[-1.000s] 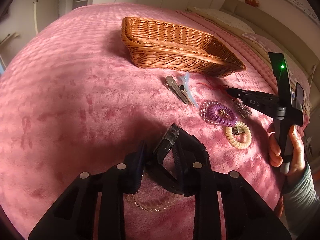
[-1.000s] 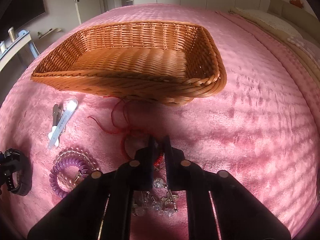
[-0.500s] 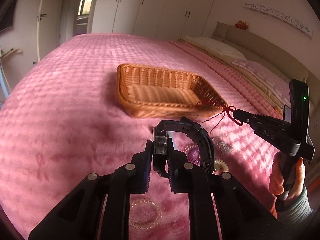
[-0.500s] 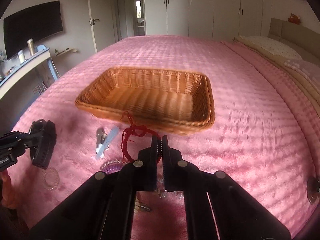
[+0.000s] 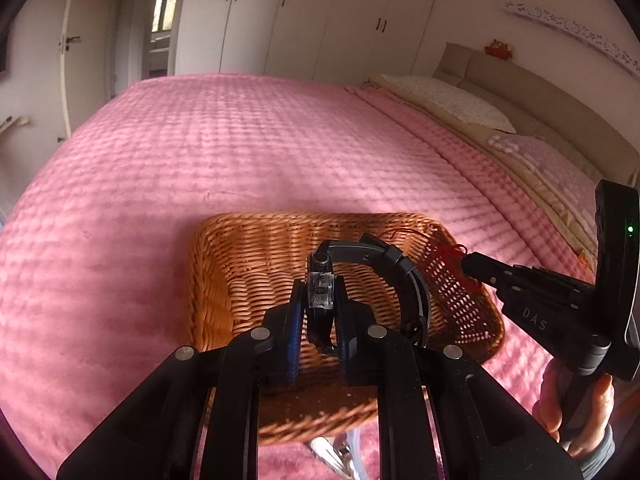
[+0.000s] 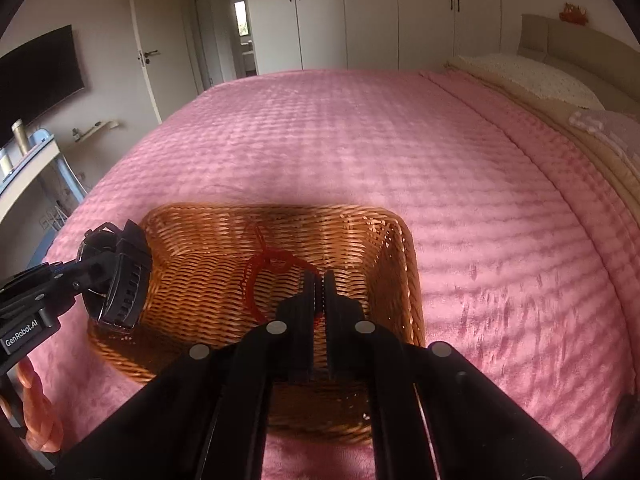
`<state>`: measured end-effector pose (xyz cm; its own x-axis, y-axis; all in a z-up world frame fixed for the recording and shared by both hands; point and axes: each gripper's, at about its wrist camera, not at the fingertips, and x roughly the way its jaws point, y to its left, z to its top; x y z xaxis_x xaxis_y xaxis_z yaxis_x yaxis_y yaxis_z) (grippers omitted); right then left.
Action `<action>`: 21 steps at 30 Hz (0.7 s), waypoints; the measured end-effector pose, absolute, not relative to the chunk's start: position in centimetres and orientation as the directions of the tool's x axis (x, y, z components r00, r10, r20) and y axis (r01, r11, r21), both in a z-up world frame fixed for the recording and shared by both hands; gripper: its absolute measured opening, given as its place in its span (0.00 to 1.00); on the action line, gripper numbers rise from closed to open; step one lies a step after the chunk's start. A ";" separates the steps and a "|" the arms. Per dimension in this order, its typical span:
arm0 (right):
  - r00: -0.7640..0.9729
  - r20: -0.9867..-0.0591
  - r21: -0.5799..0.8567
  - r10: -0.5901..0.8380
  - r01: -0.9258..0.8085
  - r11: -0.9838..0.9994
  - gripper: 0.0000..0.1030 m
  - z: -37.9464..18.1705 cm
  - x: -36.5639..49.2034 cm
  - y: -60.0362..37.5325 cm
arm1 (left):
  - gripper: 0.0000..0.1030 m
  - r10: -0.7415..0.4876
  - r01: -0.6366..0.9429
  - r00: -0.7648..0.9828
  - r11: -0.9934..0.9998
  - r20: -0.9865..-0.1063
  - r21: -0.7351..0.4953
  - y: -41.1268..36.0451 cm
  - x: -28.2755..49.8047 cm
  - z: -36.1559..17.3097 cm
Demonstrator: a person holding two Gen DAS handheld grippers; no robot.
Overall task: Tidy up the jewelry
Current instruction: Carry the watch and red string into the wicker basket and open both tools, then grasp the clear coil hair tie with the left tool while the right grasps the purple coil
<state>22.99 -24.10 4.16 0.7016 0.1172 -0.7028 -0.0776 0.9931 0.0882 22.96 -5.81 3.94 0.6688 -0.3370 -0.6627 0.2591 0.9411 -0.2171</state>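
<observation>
Left hand-held gripper (image 5: 320, 312) — "GenRobot.AI" — clamps watch (image 5: 384, 268); right (image 6: 319, 296) pinches red cord (image 6: 268, 268).

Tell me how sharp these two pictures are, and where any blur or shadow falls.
Left wrist view: wicker basket rim smeared by motion blur, black watch crisp. Right wrist view: basket's near edge soft and shadowed, red cord clear. Both bend the room's lines fisheye-style.
</observation>
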 end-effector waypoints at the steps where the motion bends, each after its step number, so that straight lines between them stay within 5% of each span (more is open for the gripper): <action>1: 0.686 -0.719 0.091 0.116 -0.074 0.993 0.03 3.6 23.8 -24.0 | 0.12 -0.330 0.251 0.657 0.943 -0.678 -0.217 -6.0 23.7 3.3; 9: 0.614 -0.782 0.082 0.112 -0.077 0.994 0.04 0.1 25.5 -23.0 | 0.15 -0.290 0.220 0.599 0.956 -0.746 -0.194 -6.8 25.8 -0.4; 14: 0.602 -0.784 0.124 0.149 -0.083 0.989 0.10 0.2 25.0 -23.6 | 0.44 -0.302 0.238 0.636 0.952 -0.710 -0.191 -6.2 23.9 1.2; 21: 0.635 -0.739 0.187 0.224 -0.125 0.974 0.13 2.9 19.9 -24.5 | 0.44 -0.386 0.279 0.671 0.923 -0.633 -0.267 -3.2 18.4 4.2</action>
<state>19.90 -24.53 2.91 0.6352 0.2235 -0.7393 -0.1248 0.9743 0.1873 18.43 -3.15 4.19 0.6709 -0.3858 -0.6333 0.2787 0.9226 -0.2668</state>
